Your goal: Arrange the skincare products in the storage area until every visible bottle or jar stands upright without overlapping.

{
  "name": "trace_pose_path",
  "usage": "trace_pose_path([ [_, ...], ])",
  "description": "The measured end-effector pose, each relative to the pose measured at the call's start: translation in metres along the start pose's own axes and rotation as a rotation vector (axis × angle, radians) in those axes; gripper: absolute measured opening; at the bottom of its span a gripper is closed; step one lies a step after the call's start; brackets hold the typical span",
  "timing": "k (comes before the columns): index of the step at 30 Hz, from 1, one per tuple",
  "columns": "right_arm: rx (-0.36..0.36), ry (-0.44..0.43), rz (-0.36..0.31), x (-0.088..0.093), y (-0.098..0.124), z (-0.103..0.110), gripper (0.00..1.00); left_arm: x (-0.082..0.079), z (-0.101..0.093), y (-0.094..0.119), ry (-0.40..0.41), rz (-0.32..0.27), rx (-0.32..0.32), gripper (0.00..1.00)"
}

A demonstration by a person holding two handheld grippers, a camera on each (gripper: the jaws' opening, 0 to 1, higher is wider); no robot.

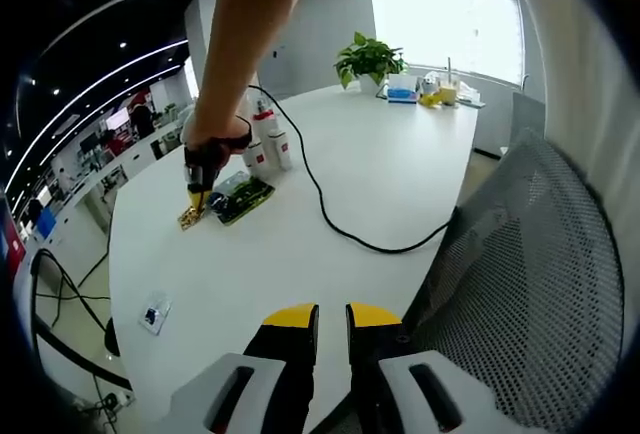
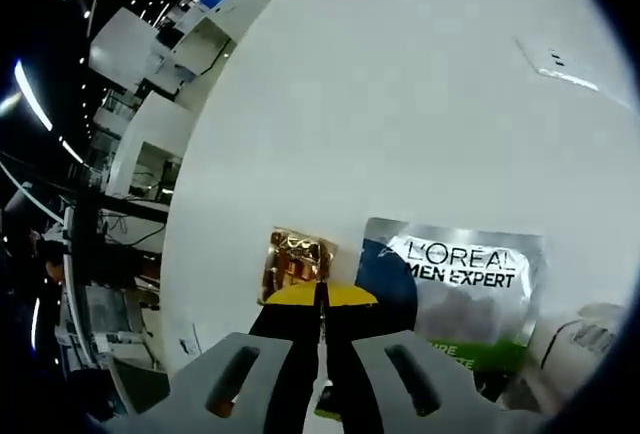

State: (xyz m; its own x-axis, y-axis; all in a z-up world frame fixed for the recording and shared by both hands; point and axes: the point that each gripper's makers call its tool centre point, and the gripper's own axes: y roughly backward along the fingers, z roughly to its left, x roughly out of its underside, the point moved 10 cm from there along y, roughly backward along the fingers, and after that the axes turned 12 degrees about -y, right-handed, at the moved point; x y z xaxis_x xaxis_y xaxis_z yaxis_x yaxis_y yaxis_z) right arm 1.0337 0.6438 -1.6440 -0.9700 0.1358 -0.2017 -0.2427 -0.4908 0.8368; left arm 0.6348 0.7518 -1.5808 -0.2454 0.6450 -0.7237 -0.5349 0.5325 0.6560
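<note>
The skincare products [image 1: 262,144] sit in a small group toward the far left of the white worktop [image 1: 390,174] in the left gripper view: a few white bottles with red markings stand upright close together, and flat packets lie on the worktop just in front of them. Among these packets is a dark sachet with green [image 1: 243,198] and a small gold sachet [image 1: 191,217] at its left.

The right gripper [image 1: 197,197] reaches down over that group, held by a person's hand [image 1: 215,144] on a bare arm coming from the top of the view. Its tip is at the gold sachet. In the right gripper view its yellow-tipped jaws [image 2: 321,299] are pressed together, with hardly a slit between them, right over the near edge of the gold sachet [image 2: 297,259]; whether they pinch that edge cannot be told. Just beside it lies a silver sachet printed L'OREAL MEN EXPERT [image 2: 462,289], flat on the worktop, and a white bottle [image 2: 580,349] lies at the view's lower right edge.

The left gripper [image 1: 332,316] hangs well apart from the products, above the near edge of the worktop, its jaws slightly spread and holding nothing. A black cable [image 1: 330,204] curves across the worktop, a mesh chair back [image 1: 530,284] stands at the right, and a potted plant [image 1: 368,57] sits at the far end.
</note>
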Motion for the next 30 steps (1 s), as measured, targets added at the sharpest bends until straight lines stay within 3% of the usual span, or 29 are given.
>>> trace_pose_path([
  [30,0.025,0.143,-0.061,0.001,0.002,0.01,0.05,0.0,0.0,0.0,-0.017,0.006,-0.007,0.11],
])
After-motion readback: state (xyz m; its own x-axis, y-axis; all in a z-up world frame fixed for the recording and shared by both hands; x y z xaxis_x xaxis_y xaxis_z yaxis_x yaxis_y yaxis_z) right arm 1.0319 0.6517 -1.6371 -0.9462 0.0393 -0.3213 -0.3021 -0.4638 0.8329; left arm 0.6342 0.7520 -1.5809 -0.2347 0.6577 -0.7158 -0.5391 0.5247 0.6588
